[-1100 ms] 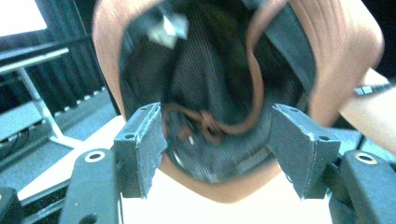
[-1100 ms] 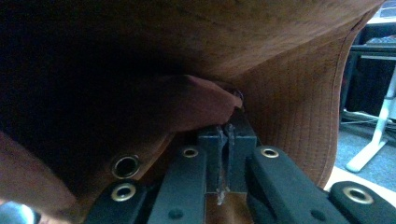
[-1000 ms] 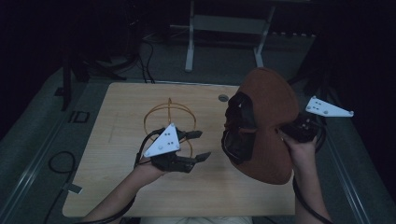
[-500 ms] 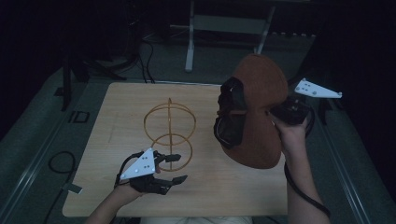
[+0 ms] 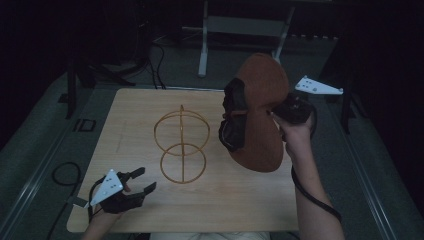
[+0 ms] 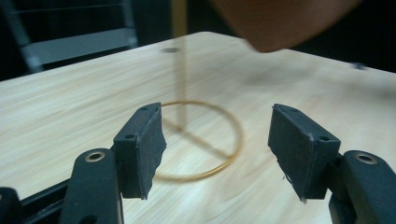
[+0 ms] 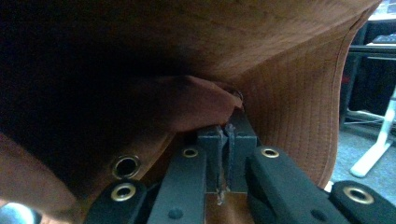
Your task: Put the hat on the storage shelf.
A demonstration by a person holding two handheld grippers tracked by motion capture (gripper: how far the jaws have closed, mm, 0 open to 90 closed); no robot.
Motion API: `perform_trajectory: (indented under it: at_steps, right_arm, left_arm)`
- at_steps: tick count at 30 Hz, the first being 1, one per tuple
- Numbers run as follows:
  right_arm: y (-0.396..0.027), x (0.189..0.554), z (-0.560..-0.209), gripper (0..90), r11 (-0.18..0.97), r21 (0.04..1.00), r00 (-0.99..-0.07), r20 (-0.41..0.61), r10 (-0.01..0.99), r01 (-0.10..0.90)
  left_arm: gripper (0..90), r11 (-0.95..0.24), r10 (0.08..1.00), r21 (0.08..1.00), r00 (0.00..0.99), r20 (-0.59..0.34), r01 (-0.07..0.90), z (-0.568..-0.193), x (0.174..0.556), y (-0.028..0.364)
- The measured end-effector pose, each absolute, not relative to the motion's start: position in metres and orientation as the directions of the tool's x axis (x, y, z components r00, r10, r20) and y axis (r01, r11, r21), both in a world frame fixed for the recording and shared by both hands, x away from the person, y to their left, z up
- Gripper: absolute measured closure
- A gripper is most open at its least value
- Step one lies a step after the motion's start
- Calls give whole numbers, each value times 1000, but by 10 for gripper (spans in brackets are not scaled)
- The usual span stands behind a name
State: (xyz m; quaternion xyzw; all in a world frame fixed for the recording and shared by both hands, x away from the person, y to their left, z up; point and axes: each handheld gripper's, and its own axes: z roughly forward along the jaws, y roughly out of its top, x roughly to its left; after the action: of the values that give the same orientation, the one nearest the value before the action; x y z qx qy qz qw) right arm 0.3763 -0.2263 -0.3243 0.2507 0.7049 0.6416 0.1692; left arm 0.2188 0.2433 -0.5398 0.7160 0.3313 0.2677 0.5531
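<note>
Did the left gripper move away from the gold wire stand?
Yes. The left gripper has slid from beside the wire stand toward the table's near left corner.

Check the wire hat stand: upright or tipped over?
Upright. The wire hat stand rests on its ring base on the table, post vertical in the left gripper view.
</note>
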Motion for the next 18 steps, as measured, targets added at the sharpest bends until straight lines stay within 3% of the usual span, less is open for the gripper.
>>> perform_trajectory:
  at_steps: [3, 9, 14, 18]
  right_arm:
    - [-218, 379, -324, 868, 55, 989, -820, 83, 566, 138]
    - [-196, 386, -322, 868, 85, 986, -834, 73, 546, 142]
    - [-174, 394, -318, 868, 99, 984, -849, 76, 523, 149]
    - [-154, 397, -313, 867, 116, 981, -867, 80, 491, 156]
  left_arm:
    - [362, -153, 833, 968, 553, 19, 198, -546, 219, 260]
    - [168, -70, 937, 959, 348, -31, 274, -556, 225, 287]
    - [27, 1, 978, 959, 201, -60, 282, -566, 227, 303]
    - [27, 14, 993, 934, 107, -56, 357, -573, 233, 306]
